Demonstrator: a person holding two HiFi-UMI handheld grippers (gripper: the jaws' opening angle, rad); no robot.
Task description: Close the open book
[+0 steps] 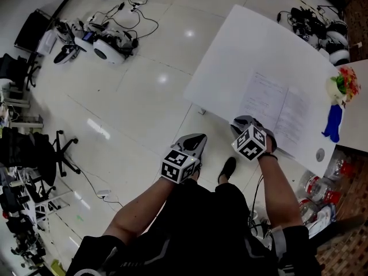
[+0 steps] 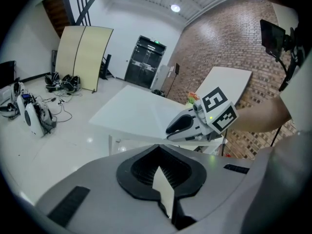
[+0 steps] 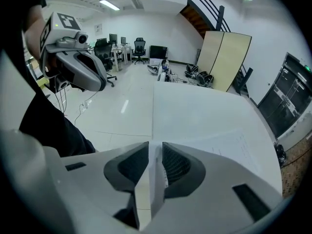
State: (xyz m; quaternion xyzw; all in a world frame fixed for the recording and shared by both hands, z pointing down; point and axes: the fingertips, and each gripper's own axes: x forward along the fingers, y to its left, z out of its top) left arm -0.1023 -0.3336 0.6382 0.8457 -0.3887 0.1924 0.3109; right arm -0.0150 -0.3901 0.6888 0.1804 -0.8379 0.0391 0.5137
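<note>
Forearm extended, the right gripper (image 1: 244, 121) tilts down, jaws closing around the near edge of the open white-paged book (image 1: 276, 105) on the white rectangular table (image 1: 241, 45) (left gripper (image 1: 198, 138), jaws together, hovers short of it).

Book (image 1: 275, 111) pages matt paper; table (image 1: 247, 39) smooth white; floor (image 1: 144, 91) glossy tile.

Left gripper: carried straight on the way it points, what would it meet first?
Probably the near edge of the white rectangular table, straight ahead of the left gripper. Depth is unclear: it might pass just under the edge toward the glossy pale floor.
</note>
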